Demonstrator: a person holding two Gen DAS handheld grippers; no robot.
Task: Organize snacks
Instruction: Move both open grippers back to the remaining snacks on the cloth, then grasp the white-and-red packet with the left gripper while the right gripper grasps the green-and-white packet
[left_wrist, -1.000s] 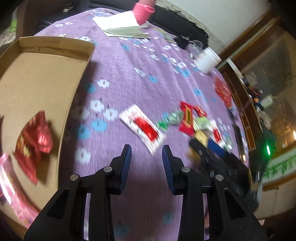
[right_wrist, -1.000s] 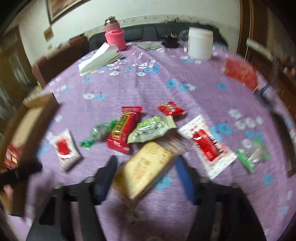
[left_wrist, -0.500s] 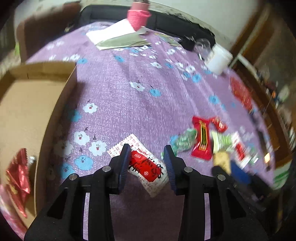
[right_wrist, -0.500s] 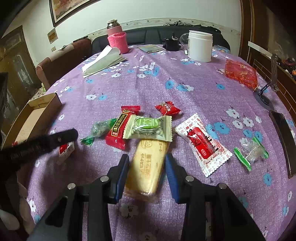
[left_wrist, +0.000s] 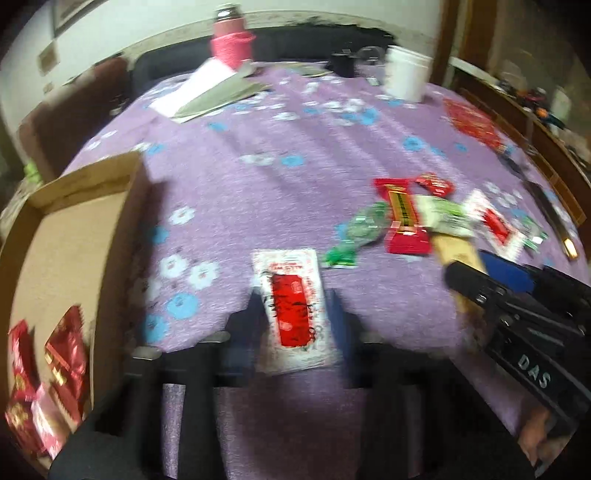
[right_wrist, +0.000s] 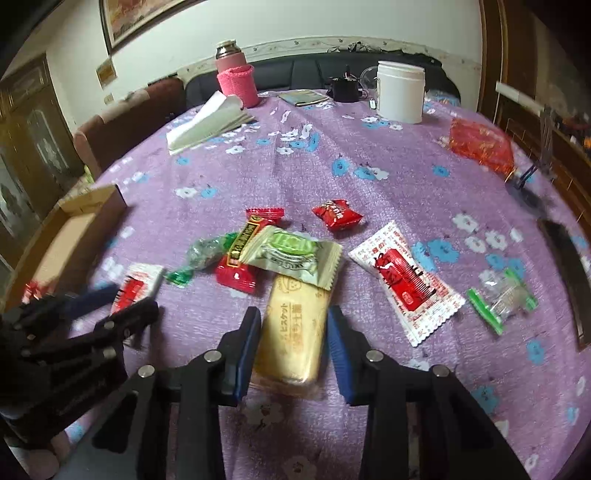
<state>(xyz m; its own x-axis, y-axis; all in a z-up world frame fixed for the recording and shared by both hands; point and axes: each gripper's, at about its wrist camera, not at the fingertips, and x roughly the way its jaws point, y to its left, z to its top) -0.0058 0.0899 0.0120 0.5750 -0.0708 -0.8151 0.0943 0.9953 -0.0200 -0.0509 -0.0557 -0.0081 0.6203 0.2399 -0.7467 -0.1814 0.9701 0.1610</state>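
Observation:
My left gripper is open, its fingers on either side of a white-and-red sachet lying on the purple cloth. My right gripper is open around a yellow biscuit pack on the table; the fingers are close to its sides. Ahead of it lie a green wafer pack, a red-and-yellow bar, a green candy, a small red candy and a second white-and-red sachet. A cardboard box at the left holds red snack packs.
A clear green-ended wrapper lies at the right. At the back stand a white jar, a pink-sleeved flask, folded papers and a red mesh bag. A dark strip lies along the right edge.
My left gripper has moved forward so the sachet now lies between its fingers. My right gripper has advanced further around the biscuit pack.

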